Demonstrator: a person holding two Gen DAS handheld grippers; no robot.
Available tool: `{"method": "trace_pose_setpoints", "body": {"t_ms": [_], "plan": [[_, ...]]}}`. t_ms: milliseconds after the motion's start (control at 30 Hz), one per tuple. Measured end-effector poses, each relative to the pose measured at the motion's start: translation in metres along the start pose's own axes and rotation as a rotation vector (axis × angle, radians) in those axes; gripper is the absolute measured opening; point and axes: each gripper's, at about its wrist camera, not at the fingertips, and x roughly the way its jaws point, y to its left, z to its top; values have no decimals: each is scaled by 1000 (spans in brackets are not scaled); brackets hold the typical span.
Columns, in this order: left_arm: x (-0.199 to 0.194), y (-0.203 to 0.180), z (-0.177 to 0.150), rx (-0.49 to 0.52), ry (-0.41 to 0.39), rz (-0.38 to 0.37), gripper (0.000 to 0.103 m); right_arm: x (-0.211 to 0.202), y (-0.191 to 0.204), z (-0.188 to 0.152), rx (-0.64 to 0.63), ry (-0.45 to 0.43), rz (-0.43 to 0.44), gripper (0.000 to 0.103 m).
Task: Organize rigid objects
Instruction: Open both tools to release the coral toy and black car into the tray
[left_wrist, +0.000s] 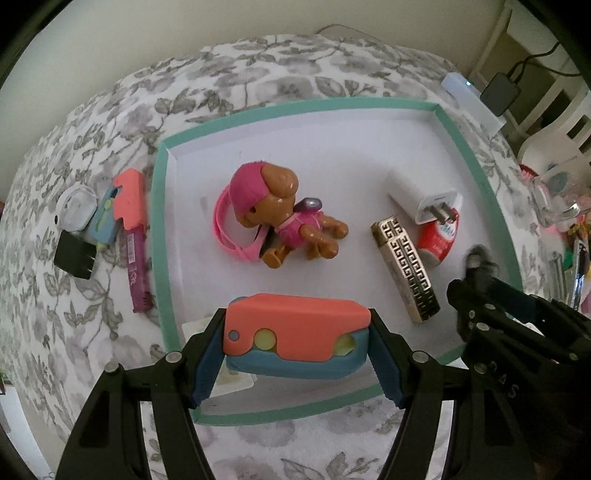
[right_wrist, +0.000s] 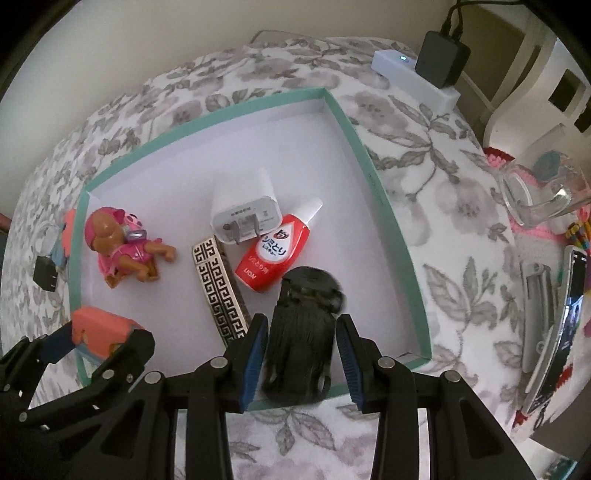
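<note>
Both claws hold toys over the near edge of a teal-rimmed box (left_wrist: 158, 229) that sits on a grey floral cloth (left_wrist: 92, 122). From its own camera, the left gripper (left_wrist: 297, 345) has its blue pads pressed against the two ends of a coral-and-blue block toy (left_wrist: 295, 336), which hangs above the box's near left corner. From its own camera, the right gripper (right_wrist: 301, 354) has a black toy car (right_wrist: 301, 332) between its fingers; the left pad looks to be against the car's side, while a sliver of gap shows at the right pad, so whether the grip is firm cannot be told.

On the white floor of the box, a brown puppy figure in pink (left_wrist: 284, 221) lies on its side toward the left, with a pink strap looped beside it. To its right lie a gold-and-black patterned bar (left_wrist: 406, 266), a white plug adapter (left_wrist: 424, 195) and a red bottle (right_wrist: 273, 254), the three close together.

Outside the box on the left, a second coral-and-blue toy (left_wrist: 122, 206), a purple stick (left_wrist: 136, 273), a black plug (left_wrist: 75, 254) and a white round case (left_wrist: 75, 206) lie in a cluster on the cloth.
</note>
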Motion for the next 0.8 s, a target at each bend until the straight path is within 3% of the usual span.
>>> {"method": "trace_pose_setpoints", "body": {"t_ms": [167, 333, 433, 800], "plan": [[0, -1, -1, 9, -7, 21, 73, 0, 2, 0, -10, 4, -2, 42], [-3, 2, 1, -4, -4, -6, 73, -8, 0, 1, -7, -12, 3, 42], [-8, 4, 2, -12, -11, -16, 73, -12, 2, 2, -9, -22, -4, 47], [-38, 25, 11, -76, -86, -59, 73, -57, 10, 7, -25, -141, 11, 48]]}}
